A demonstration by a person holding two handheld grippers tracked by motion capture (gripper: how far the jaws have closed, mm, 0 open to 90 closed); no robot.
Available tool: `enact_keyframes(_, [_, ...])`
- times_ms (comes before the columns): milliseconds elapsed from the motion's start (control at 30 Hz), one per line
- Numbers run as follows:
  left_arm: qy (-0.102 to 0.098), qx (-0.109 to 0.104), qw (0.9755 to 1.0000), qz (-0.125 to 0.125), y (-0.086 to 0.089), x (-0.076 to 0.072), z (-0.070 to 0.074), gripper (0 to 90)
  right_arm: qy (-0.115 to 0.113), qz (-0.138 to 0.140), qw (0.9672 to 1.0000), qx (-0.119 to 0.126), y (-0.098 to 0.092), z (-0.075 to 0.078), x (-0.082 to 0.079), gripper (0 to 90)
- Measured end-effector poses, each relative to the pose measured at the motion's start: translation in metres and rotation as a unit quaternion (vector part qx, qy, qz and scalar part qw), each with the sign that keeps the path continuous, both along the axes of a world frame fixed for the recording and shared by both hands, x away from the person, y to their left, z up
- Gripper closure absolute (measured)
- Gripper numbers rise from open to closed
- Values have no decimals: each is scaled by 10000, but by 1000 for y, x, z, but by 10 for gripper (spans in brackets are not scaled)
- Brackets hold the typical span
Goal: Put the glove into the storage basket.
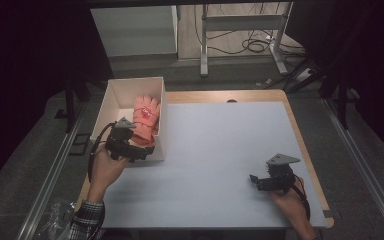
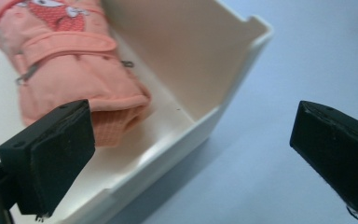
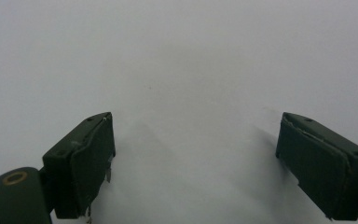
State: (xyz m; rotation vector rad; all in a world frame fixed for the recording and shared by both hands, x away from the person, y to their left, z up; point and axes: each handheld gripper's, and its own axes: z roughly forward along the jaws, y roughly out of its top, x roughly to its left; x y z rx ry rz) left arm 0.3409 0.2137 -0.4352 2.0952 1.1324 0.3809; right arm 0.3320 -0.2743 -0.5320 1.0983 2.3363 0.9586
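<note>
An orange-pink padded glove (image 1: 146,117) with a red patch lies inside a white open box (image 1: 111,100) at the table's left side; its cuff (image 2: 116,122) points toward the box's near end. My left gripper (image 1: 141,150) hovers over the box's near right corner, open, with one jaw above the box interior next to the cuff and the other above the table outside the wall (image 2: 233,100). Nothing is between its jaws. My right gripper (image 1: 256,181) is open low over the bare white table surface (image 3: 191,70) at the near right.
The white mat (image 1: 220,150) covers most of a wood-edged table (image 1: 300,135). Beyond the far edge stand a metal frame (image 1: 240,30) and floor cables (image 1: 255,45). A crumpled plastic wrap (image 1: 55,215) lies on the floor at the near left.
</note>
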Motion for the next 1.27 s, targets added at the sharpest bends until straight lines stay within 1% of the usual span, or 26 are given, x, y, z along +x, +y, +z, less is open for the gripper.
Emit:
enact_keyframes(67, [-32, -34, 10000, -66, -5, -4, -1, 5, 3, -7, 10000, 6, 0, 0, 0, 118])
enact_keyframes(167, [-54, -18, 9998, -187, -14, -9, -3, 5, 4, -7, 10000, 6, 0, 0, 0, 118])
enact_keyframes(300, [-117, -75, 9993, -350, -26, -17, -5, 5, 1, -4, 10000, 2, 0, 0, 0, 118])
enact_keyframes(433, [-150, -135, 9983, -551, -36, -23, -9, 5, 2, -3, 10000, 4, 0, 0, 0, 118])
enact_keyframes(567, [-148, -229, 9967, -769, -49, -28, -19, 6, 3, -2, 10000, 3, 0, 0, 0, 118])
enact_keyframes(667, [-160, -246, 9955, -904, -57, -31, -31, 6, 3, 0, 10000, 1, 0, 0, 0, 118])
enact_keyframes(767, [-155, -282, 9947, -972, -63, -32, -43, 7, 2, -1, 10000, 3, 0, 0, 0, 118])
enact_keyframes(867, [-38, -358, 9936, -1070, -68, -32, -60, 7, 1, 0, 10000, 3, 0, 0, 0, 118])
enact_keyframes(1067, [128, -271, 9938, -1067, -73, -31, -90, 7, 3, -2, 10000, 4, 0, 0, 0, 118])
enact_keyframes(1133, [210, -249, 9943, -1018, -73, -30, -100, 7, 4, -3, 10000, 6, 0, 0, 0, 118])
enact_keyframes(1200, [246, -270, 9945, -981, -72, -30, -107, 7, 2, -6, 10000, 9, 0, 0, 0, 118])
enact_keyframes(1267, [258, -321, 9946, -953, -71, -30, -111, 7, 3, -6, 10000, 7, 0, 0, 0, 118])
